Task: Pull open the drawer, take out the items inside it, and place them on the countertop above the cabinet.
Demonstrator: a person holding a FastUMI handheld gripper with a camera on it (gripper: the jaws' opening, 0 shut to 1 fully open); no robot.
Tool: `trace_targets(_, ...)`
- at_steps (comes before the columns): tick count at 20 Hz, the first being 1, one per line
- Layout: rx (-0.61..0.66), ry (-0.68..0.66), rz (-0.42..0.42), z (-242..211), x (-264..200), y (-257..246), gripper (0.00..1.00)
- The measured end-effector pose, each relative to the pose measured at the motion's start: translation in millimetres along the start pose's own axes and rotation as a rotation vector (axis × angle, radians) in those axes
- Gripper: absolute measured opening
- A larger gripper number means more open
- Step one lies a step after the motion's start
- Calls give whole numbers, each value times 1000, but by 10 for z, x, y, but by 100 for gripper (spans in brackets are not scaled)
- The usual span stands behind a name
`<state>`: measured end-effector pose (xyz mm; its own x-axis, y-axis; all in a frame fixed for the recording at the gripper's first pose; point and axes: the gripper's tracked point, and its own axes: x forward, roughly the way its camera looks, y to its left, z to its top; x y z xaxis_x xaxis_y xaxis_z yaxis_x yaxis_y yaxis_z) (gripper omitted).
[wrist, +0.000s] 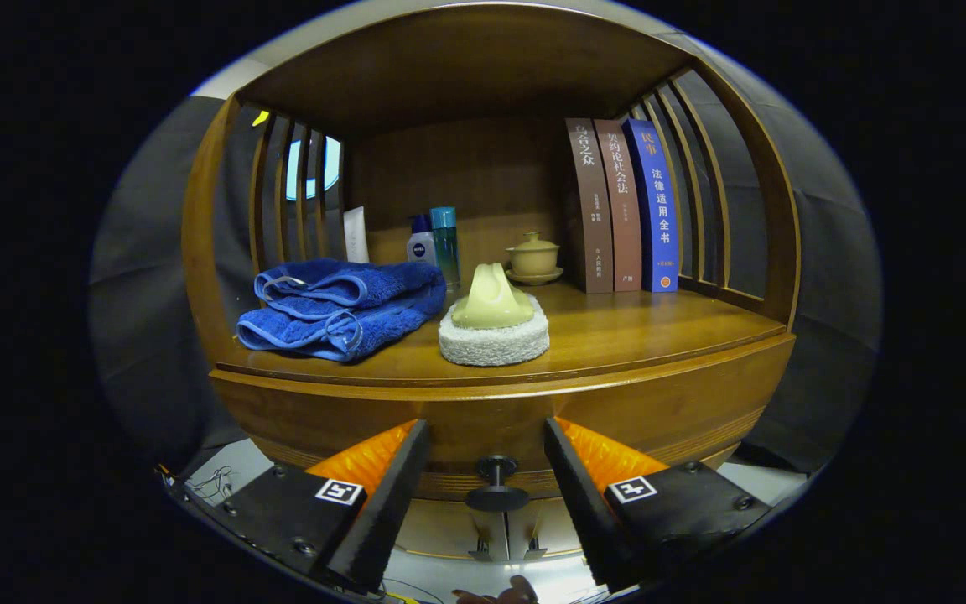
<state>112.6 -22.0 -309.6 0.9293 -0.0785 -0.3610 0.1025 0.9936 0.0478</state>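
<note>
My gripper (485,426) is open in front of the wooden cabinet's curved drawer front (659,411). The drawer's dark round knob (495,485) sits in the gap between my two fingers, and neither finger touches it. The drawer looks pushed in, and what is inside is hidden. Above it is the countertop (634,331), a wooden shelf with slatted sides. On it lie a folded blue towel (340,306) to the left and a pale scrubber with a white sponge base (493,323) in the middle.
At the back of the countertop stand two small bottles (434,242), a white tube (356,235), a lidded tea cup on a saucer (534,257) and three upright books (621,205). The right front of the shelf is bare wood. Part of a hand (500,596) shows below my fingers.
</note>
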Motion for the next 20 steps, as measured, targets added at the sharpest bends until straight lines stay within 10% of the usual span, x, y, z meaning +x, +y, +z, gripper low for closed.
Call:
trace_targets(13, 11, -28, 12, 222, -389, 37, 100)
trace_targets(20, 5, -141, 19, 1068, -974, 138, 99)
